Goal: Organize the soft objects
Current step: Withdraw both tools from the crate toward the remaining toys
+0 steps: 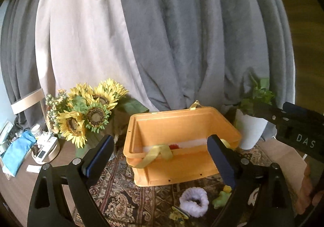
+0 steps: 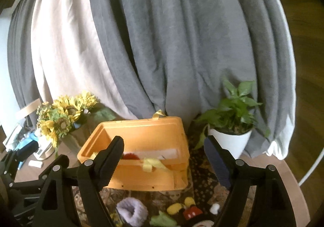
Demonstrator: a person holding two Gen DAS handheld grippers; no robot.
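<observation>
Hovering above the patterned rug, the left tongs gape wide and carry nothing; the right tongs are likewise spread and bare. Between and just beyond both pairs sits an orange bin, its yellow ribbon handle draped over the near rim. Inside lie a white soft piece along the far wall and something red beside it. On the rug in front of the bin lie a fluffy lilac scrunchie, a green plush and a mouse doll with red shorts and yellow shoes. Sunflowers stand left of the bin, a potted plant right, grey curtains behind.
</observation>
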